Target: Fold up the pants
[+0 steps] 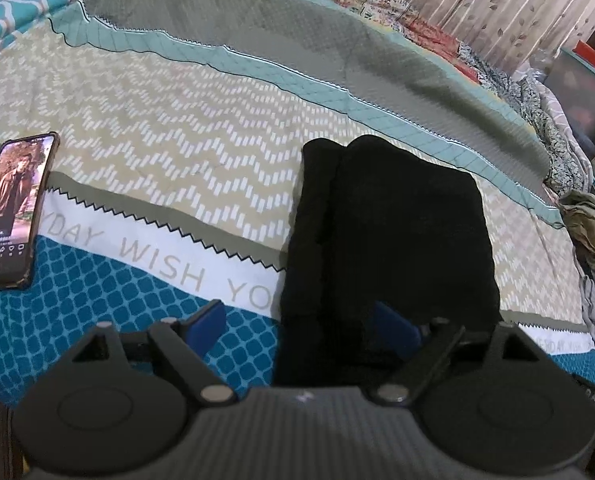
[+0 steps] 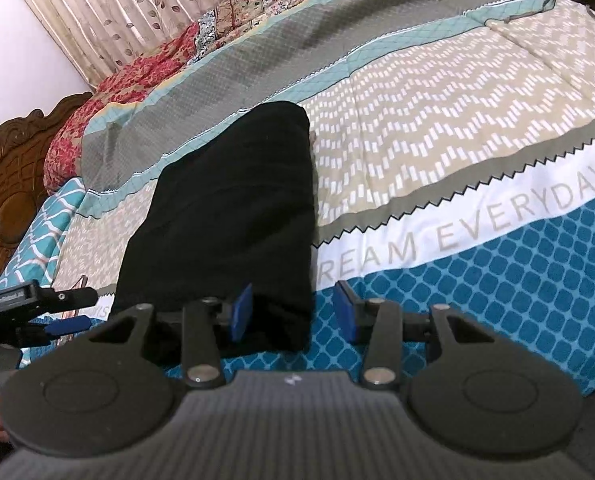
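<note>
Black pants (image 1: 393, 240) laid folded lengthwise on bed (image 1: 157, 152), likely for next fold. Left claw (image 1: 301, 326) spread wide over near edge, nothing gripped. Right claw (image 2: 293, 312) half open astride opposite edge, nothing pinched.

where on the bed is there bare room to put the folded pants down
Widest bare stretch: the zigzag-patterned bedspread between the phone and the black pants. More bare bedspread lies on the pants' other side in the right wrist view. Crowded: the heap of clothes at the bed's edge and the quilts by the curtain.
</note>
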`<state>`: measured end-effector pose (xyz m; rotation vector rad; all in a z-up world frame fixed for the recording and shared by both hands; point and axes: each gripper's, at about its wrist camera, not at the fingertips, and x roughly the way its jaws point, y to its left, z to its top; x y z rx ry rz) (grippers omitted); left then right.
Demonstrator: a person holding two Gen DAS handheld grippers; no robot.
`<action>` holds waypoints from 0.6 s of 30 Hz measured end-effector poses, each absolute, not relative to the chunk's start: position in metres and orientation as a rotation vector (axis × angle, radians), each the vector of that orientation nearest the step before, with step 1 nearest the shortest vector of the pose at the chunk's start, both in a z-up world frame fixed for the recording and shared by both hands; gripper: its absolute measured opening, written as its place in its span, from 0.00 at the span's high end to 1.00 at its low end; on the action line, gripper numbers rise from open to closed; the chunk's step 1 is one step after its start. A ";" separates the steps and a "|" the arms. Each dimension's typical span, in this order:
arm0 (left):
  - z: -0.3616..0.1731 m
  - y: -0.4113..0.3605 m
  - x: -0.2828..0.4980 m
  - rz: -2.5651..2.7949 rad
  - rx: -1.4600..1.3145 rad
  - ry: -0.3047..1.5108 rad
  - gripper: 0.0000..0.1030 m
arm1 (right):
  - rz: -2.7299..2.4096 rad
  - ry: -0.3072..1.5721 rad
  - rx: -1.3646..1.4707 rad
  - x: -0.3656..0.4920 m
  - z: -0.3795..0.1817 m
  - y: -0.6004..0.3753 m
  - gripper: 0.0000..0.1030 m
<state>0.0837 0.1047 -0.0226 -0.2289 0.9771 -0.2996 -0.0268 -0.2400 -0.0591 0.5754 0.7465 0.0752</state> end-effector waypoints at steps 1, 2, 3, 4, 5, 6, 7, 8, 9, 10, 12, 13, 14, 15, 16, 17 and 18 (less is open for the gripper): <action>-0.023 0.106 0.083 -0.300 -0.230 0.977 0.15 | 0.075 0.748 0.577 -0.027 -0.059 -0.240 0.54; -0.023 0.107 0.082 -0.301 -0.231 0.978 0.15 | 0.074 0.750 0.581 -0.026 -0.060 -0.241 0.54; -0.024 0.108 0.082 -0.302 -0.232 0.979 0.14 | 0.074 0.751 0.585 -0.026 -0.060 -0.242 0.54; -0.025 0.108 0.082 -0.301 -0.232 0.981 0.14 | 0.073 0.752 0.589 -0.026 -0.060 -0.243 0.54; -0.026 0.109 0.082 -0.299 -0.233 0.983 0.14 | 0.072 0.752 0.593 -0.026 -0.061 -0.243 0.54; -0.027 0.110 0.082 -0.298 -0.235 0.987 0.14 | 0.071 0.753 0.596 -0.026 -0.061 -0.244 0.54; -0.028 0.111 0.082 -0.297 -0.240 0.990 0.14 | 0.070 0.756 0.600 -0.026 -0.061 -0.245 0.54; -0.030 0.112 0.082 -0.296 -0.245 0.995 0.14 | 0.069 0.758 0.603 -0.025 -0.062 -0.245 0.54; -0.031 0.113 0.082 -0.296 -0.250 0.998 0.13 | 0.069 0.760 0.607 -0.025 -0.063 -0.245 0.54; -0.032 0.113 0.082 -0.296 -0.255 1.001 0.13 | 0.070 0.763 0.610 -0.025 -0.063 -0.246 0.54; -0.032 0.115 0.082 -0.298 -0.268 1.005 0.13 | 0.069 0.765 0.614 -0.025 -0.063 -0.246 0.53; -0.033 0.116 0.082 -0.301 -0.276 1.007 0.12 | 0.068 0.765 0.613 -0.025 -0.063 -0.246 0.53; -0.033 0.117 0.083 -0.303 -0.286 1.008 0.12 | 0.069 0.765 0.613 -0.025 -0.063 -0.246 0.53; -0.033 0.118 0.083 -0.307 -0.296 1.010 0.12 | 0.069 0.766 0.613 -0.025 -0.063 -0.246 0.53; -0.033 0.118 0.083 -0.309 -0.304 1.011 0.12 | 0.069 0.766 0.613 -0.025 -0.063 -0.246 0.53; -0.033 0.119 0.083 -0.310 -0.309 1.012 0.12 | 0.069 0.767 0.614 -0.025 -0.063 -0.246 0.53; -0.032 0.118 0.083 -0.313 -0.310 1.012 0.11 | 0.068 0.767 0.615 -0.025 -0.064 -0.246 0.53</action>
